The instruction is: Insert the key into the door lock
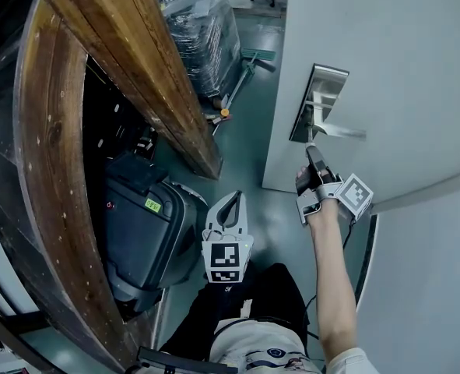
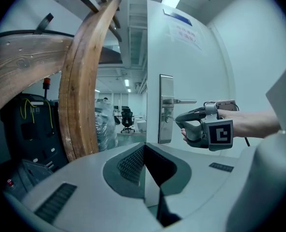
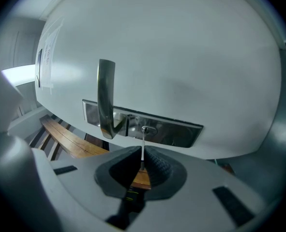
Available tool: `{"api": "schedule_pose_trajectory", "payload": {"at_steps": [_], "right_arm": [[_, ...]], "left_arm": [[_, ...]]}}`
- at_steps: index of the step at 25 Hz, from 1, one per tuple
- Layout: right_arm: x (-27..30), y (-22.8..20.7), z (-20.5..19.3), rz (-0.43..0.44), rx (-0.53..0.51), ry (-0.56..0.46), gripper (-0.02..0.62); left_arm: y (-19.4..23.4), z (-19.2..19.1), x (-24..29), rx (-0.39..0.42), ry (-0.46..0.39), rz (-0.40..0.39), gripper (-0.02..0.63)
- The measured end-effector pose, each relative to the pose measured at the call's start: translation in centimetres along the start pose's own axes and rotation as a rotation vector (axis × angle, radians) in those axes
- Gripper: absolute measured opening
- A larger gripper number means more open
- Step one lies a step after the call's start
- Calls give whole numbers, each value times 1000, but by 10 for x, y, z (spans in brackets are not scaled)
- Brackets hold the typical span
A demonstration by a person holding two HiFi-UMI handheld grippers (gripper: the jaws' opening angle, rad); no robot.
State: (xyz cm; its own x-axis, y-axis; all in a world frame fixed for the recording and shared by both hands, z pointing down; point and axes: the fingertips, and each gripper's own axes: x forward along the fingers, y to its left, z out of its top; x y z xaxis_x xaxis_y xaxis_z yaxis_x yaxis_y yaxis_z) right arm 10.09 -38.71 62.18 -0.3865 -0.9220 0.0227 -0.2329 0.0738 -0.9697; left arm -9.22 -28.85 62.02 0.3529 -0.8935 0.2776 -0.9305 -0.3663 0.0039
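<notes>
1. The door (image 1: 401, 68), a pale flat panel, fills the right of the head view. The lock hardware is carried near its edge.
2. A curved wooden frame (image 1: 54, 146) and a black case (image 1: 144, 232) are seen at the left, well apart from the lock. They are taken to play no part in the task.
3. The left claw (image 1: 228, 209) is held low, near the person's body and well apart from the door. Its jaws are met at the tips, and nothing is gripped between them.
4. The right claw (image 1: 311, 154) is held at the lower end of the lock plate. Its jaws are clamped on the rear end of the key.
5. The lock plate (image 3: 172, 134) is a bright metal strip carrying the lever handle (image 3: 105, 95). The lock cylinder (image 3: 145, 129) is set just beside the lever's root.
6. The key (image 3: 143, 149) is seen as a thin pale blade running from the right claw's pads to the cylinder, where its tip is met by the keyway. How far it has entered cannot be told.
   - The key is judged light, stiff and smooth, and liable to pivot between the pads if it is pushed off-axis.
   - It is best held by its broad rear end, flat between the pads, with the blade left free and kept in line with the keyway.
</notes>
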Motion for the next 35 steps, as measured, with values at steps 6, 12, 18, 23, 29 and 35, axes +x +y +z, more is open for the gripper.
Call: {"api": "schedule_pose_trajectory", "payload": {"at_steps": [6,12,18,23,29,35], "right_arm": [[1,-4,2,4,9,-1,28],[2,-8,2,16,43,-3,28],[8,-7,5,45,93,1,28],[9,-7,6,52,106,-1,28],[13,-9,8,50,154,-14,28],[20,-10,12,55,184,-30,28]], "left_arm": [[3,2,2,6,-6,6,5],[2,2,5,11,-6,3,5],[0,2,8,9,1,3,5],[2,3,10,14,1,8,5],[1,2,14,14,7,10,5],[5,-2,14,17,13,18,5]]}}
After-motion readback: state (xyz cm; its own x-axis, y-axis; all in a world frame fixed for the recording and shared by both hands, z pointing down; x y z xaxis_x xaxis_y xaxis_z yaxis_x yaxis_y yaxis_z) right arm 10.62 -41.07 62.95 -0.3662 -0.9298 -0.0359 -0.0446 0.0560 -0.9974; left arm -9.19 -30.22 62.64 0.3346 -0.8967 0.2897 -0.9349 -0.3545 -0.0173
